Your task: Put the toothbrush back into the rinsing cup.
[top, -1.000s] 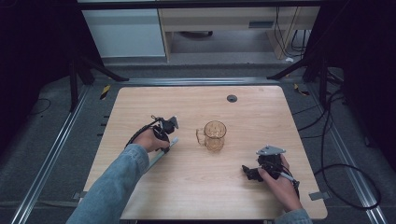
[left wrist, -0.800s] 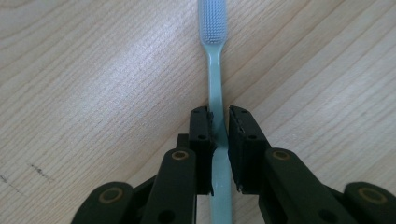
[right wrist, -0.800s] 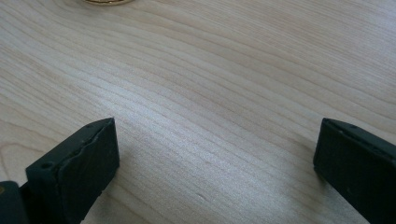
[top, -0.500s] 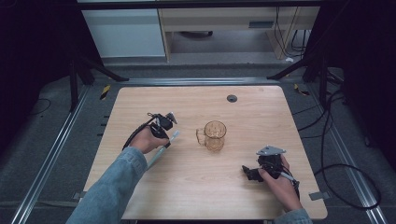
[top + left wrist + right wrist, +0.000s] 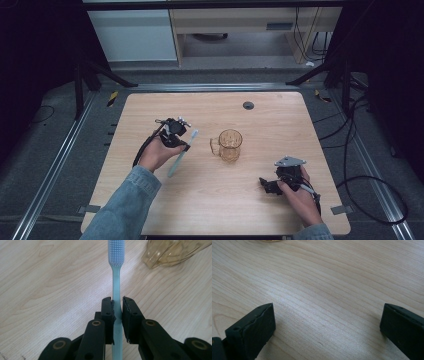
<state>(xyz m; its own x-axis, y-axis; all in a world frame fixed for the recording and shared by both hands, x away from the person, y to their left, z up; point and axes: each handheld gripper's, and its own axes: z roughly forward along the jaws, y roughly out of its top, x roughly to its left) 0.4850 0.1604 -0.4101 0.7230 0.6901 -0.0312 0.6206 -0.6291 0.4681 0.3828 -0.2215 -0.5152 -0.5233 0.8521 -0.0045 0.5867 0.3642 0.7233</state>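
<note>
The wooden table (image 5: 220,200) carries an amber transparent mug (image 5: 230,145) near its centre, handle toward the person's left, with the left gripper (image 5: 176,136) just to the mug's left and the right gripper (image 5: 280,184) resting low near the table's right front corner. The left gripper's jaws are clamped on the handle of a light blue toothbrush (image 5: 116,277), which runs straight out between the two pads, bristle head beyond the jaw tips and clear of the table, close to the mug. The right gripper's jaws stand wide apart with bare table between them.
</note>
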